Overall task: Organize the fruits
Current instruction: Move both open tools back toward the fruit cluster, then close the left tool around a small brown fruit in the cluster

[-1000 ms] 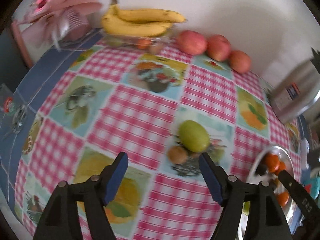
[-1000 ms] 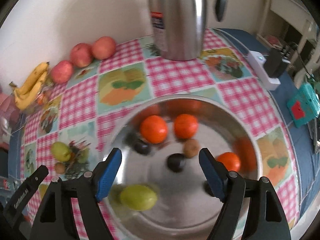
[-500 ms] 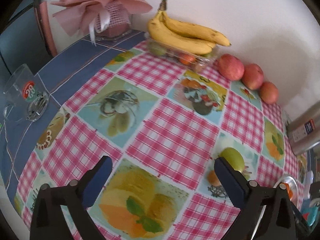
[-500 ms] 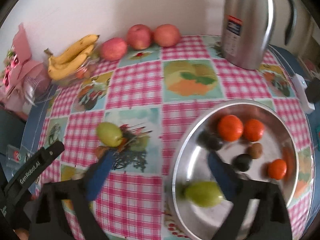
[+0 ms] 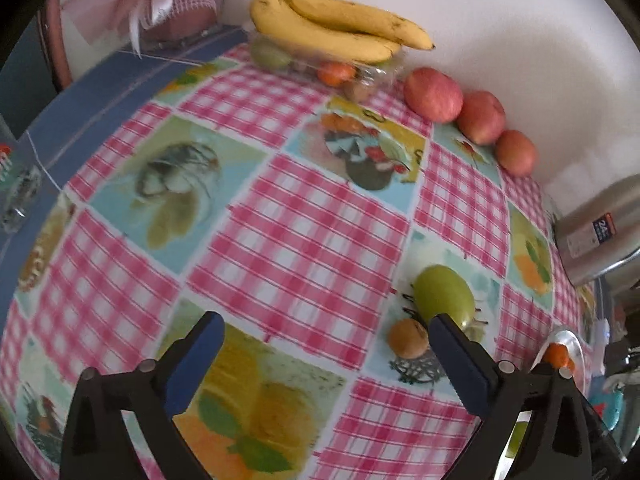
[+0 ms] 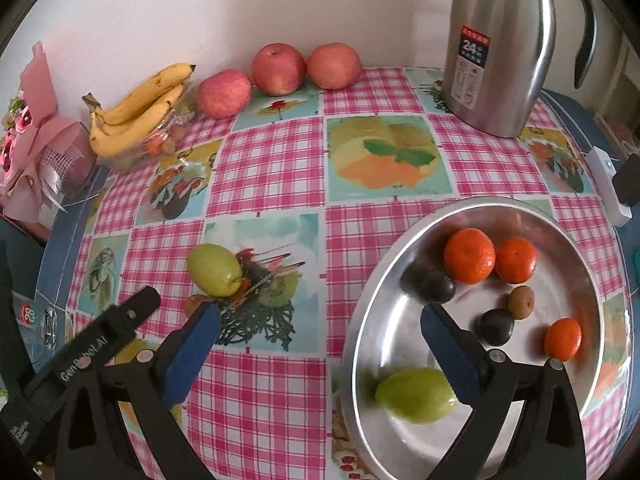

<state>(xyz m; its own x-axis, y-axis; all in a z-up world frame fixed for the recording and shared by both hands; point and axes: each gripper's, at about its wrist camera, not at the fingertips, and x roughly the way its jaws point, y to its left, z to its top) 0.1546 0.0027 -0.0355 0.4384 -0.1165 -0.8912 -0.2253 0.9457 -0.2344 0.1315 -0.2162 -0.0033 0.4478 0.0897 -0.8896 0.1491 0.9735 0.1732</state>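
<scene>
Nearest the right wrist camera, the right gripper (image 6: 318, 354) hangs with its jaws spread wide and nothing between the pads, over the near rim of the metal tray (image 6: 576, 248). In the tray a green fruit (image 6: 416, 395) lies closest, then two dark plums (image 6: 430, 285), a small brown fruit (image 6: 521, 301) and three oranges (image 6: 469, 255). The left gripper (image 5: 326, 354) likewise stands wide open and empty above the checked tablecloth (image 5: 292, 236); just past its right finger a second green fruit (image 5: 442, 294) touches a little brown fruit (image 5: 407, 343). Farther back, against the wall, sit three apples (image 5: 433, 95) and a banana bunch (image 5: 340, 32).
</scene>
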